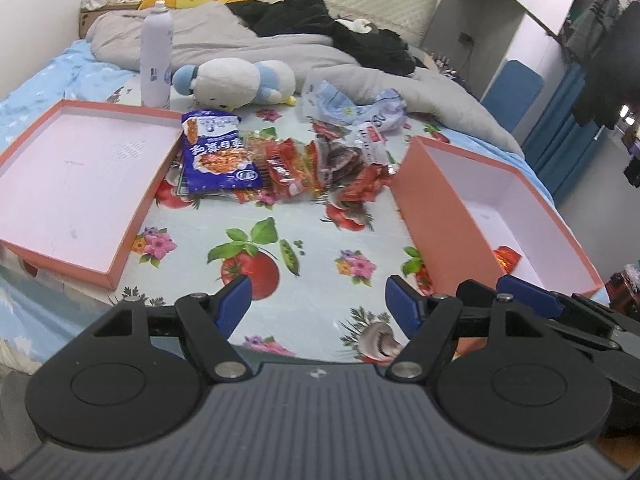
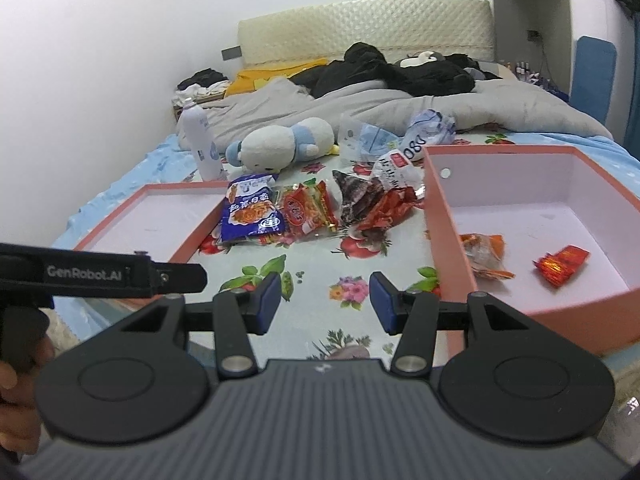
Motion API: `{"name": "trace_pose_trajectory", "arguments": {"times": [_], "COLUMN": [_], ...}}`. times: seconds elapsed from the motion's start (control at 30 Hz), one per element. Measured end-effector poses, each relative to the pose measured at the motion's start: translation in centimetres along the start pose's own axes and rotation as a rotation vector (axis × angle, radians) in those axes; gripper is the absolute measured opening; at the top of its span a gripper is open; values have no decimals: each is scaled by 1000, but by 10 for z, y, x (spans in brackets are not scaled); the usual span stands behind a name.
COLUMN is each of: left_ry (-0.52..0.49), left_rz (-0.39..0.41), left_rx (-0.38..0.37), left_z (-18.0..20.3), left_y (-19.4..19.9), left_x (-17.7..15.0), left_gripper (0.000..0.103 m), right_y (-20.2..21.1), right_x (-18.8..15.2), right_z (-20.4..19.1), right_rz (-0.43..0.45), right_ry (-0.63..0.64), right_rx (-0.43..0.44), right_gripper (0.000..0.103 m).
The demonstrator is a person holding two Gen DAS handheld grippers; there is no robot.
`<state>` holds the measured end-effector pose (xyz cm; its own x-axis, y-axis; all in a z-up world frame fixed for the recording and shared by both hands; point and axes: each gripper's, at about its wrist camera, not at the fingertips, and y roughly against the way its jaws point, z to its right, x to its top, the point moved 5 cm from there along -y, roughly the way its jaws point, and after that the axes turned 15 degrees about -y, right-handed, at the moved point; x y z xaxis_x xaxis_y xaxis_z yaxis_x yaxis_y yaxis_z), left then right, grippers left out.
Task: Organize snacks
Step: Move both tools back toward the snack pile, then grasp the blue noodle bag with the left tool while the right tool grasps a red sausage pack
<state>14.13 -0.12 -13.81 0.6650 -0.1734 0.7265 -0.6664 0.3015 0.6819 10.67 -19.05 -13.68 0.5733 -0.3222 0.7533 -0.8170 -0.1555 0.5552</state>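
A pile of snacks lies mid-bed on the flowered sheet: a blue bag (image 1: 218, 152) (image 2: 250, 212), red packets (image 1: 288, 164) (image 2: 304, 212), a dark packet (image 1: 340, 156) (image 2: 356, 196) and crumpled red wrappers (image 1: 364, 184) (image 2: 384, 208). On the right stands a deep orange box (image 1: 440, 216) (image 2: 444, 232) holding an orange packet (image 2: 484, 254) and a red packet (image 1: 506, 258) (image 2: 560, 264). Its shallow lid (image 1: 140, 208) (image 2: 200, 232) lies on the left. My left gripper (image 1: 320, 300) and right gripper (image 2: 325, 300) hover side by side short of the pile, both open with nothing between the fingers.
Behind the pile are a white bottle (image 1: 156, 52) (image 2: 200, 140), a plush toy (image 1: 236, 80) (image 2: 280, 144) and crumpled plastic bags (image 1: 352, 104) (image 2: 400, 136). A grey duvet (image 1: 224, 36) and black clothes (image 1: 320, 20) cover the far bed. A hand (image 2: 12, 380) shows at lower left.
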Motion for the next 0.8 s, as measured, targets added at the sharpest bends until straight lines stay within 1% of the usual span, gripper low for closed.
{"name": "trace_pose_trajectory", "arguments": {"times": [0.27,0.53,0.8], "left_ry": [25,37,34], "left_rz": [-28,-56,-83], "left_rx": [44,98,144], "left_z": [-35,-73,-100], "left_y": [-45,-107,-172], "left_x": [17,53,84], "left_gripper": [81,84,87], "right_y": [-53,-118,-180], "right_x": [14,38,51], "right_z": [-6,2,17], "right_rz": [-22,-40,-66], "right_ry": [4,-30,-62], "right_rx": [-6,-36,-69], "right_gripper": [52,52,52]}}
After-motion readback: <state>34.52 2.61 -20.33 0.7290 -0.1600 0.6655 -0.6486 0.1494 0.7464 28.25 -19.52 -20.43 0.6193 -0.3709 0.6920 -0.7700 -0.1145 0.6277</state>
